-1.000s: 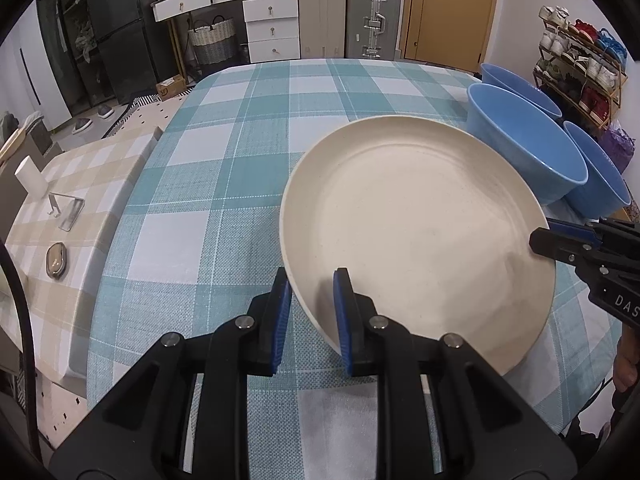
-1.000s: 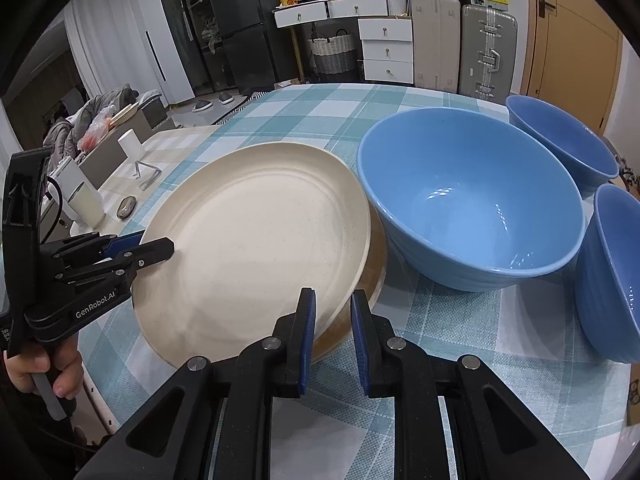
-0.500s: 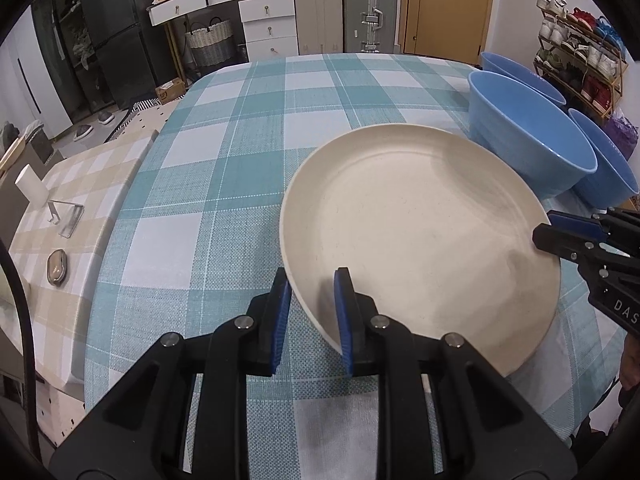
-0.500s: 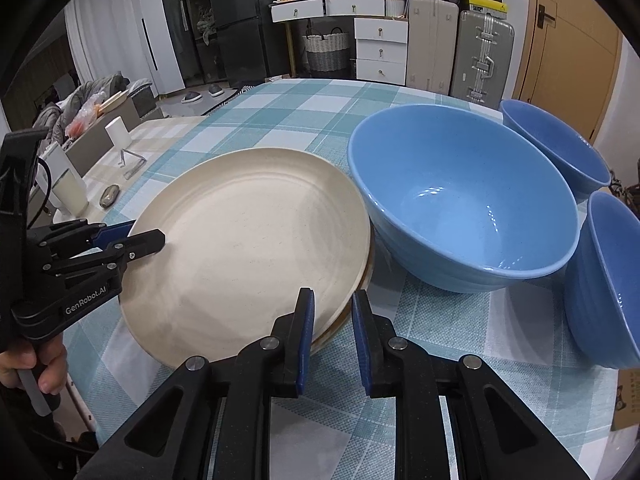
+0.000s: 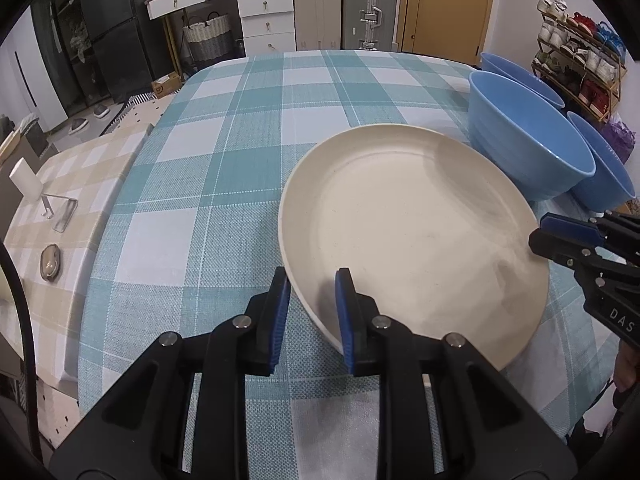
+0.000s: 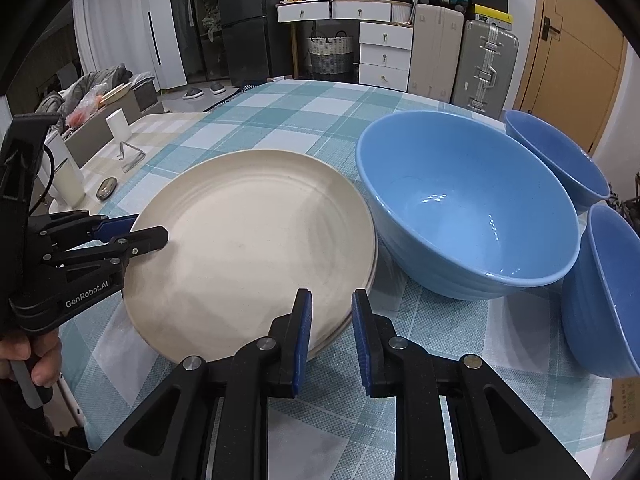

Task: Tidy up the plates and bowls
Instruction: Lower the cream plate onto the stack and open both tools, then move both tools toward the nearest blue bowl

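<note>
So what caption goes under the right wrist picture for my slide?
Both grippers pinch the rim of a round cream plate beside three blue bowls on a teal checked tablecloth.

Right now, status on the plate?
Left gripper and right gripper both clamped on rim of round cream plate. It rests atop second plate. Large blue bowl close beside.

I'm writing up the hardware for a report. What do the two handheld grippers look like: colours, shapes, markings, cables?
Both are black plastic. The left gripper and right gripper each have two flat fingers lined with blue pads, joined by angular linkage arms with silver rivets. White lettering reads "GenRobot.AI" on the left gripper's side and "DAS" on the right's. A black cable runs by the left gripper. No sleeves show.
</note>
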`<state>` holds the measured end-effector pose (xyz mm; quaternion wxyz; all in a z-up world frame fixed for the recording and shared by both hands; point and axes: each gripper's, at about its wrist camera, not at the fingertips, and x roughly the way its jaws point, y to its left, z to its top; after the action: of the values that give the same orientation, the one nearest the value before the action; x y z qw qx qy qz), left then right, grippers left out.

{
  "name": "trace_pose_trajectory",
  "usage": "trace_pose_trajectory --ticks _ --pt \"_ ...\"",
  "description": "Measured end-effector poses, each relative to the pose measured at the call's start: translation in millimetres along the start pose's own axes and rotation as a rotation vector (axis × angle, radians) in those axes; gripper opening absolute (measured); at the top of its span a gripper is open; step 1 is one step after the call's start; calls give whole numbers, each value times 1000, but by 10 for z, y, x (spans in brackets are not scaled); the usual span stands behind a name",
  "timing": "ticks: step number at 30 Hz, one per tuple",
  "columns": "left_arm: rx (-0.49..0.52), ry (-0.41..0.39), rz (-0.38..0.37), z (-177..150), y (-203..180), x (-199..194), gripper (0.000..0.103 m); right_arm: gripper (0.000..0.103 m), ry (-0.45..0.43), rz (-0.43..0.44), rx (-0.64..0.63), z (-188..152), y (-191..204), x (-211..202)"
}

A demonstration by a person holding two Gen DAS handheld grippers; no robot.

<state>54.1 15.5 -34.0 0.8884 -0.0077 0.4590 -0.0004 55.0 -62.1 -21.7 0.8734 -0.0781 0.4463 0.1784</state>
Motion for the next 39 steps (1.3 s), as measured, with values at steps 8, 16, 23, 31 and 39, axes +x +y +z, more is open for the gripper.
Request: trace_pose_trajectory --ticks 8,16,23,31,39 --pt "-17 -33 -44 -14 29 -247 52 47 -5 36 0 -19 12 -102" --pt "-3 -130 -34 29 -17 -699 80 92 -51 21 8 -1 49 -319" --pt "1 -180 -59 105 -113 -1009 99 101 -87 18 25 -12 22 -547" --pt "15 -228 -92 248 -277 -1215 102 102 -152 -16 61 8 -170 -897" --pt "28 -247 -145 473 -470 -1285 102 102 -200 -39 115 70 -469 -1181"
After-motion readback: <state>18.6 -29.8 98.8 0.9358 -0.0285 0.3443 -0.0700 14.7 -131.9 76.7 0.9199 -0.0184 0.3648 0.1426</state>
